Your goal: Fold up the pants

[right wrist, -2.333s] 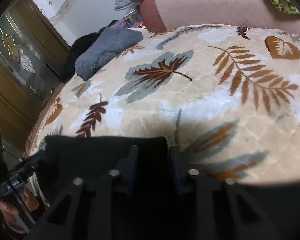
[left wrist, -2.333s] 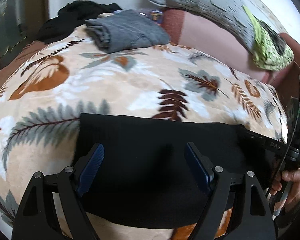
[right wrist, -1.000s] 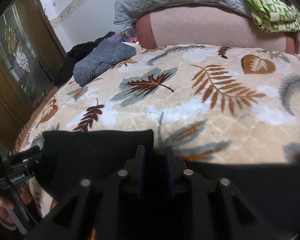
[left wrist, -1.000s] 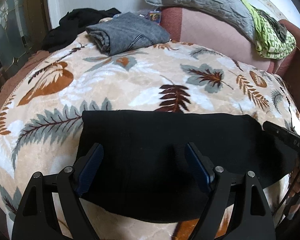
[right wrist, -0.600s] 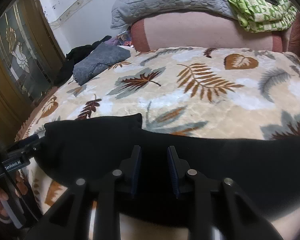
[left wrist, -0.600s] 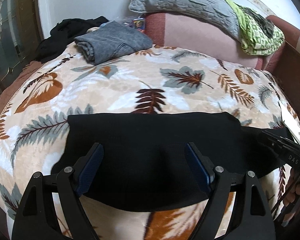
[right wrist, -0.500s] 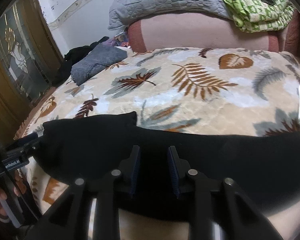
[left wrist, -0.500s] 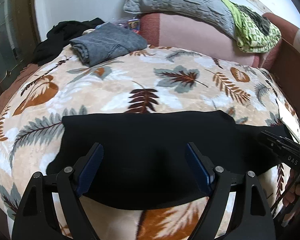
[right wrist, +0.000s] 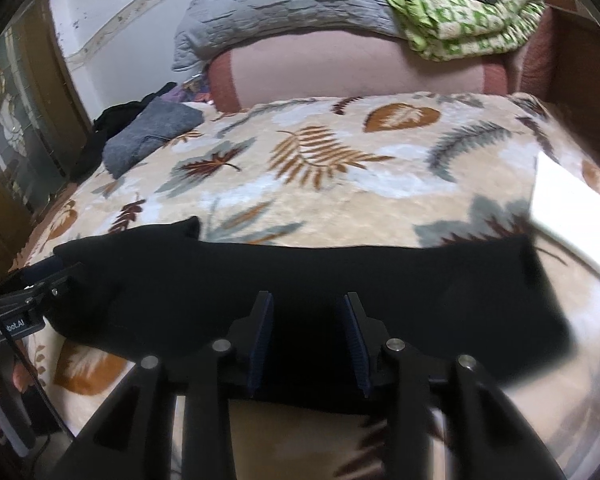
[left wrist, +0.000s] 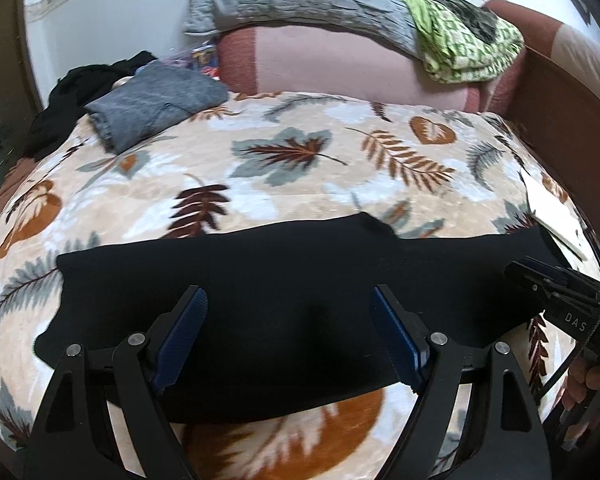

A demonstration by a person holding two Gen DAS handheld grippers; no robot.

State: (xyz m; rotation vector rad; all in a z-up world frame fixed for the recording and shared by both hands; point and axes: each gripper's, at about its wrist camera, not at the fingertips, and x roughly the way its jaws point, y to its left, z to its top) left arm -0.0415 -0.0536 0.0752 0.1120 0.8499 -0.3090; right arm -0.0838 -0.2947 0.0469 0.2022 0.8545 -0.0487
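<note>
Black pants lie spread flat across the near part of a leaf-patterned blanket, running left to right. My left gripper hovers over their left half, jaws wide open, nothing between the blue pads. My right gripper is over the middle of the pants; its jaws are opening, a clear gap shows between the pads, and the cloth lies beneath them unpinched. Each gripper shows in the other's view: the right gripper at the pants' right end, the left gripper at their left end, each held by a hand.
A folded grey garment and a black clothes heap sit at the bed's far left. A pink bolster carries a grey pillow and a green patterned cover. White paper lies at the right edge; a wooden door stands left.
Both views have pulled back and shifted right, so more of the pants' right leg shows. The right jaws, nearly together before, have parted. The left jaws kept their width.
</note>
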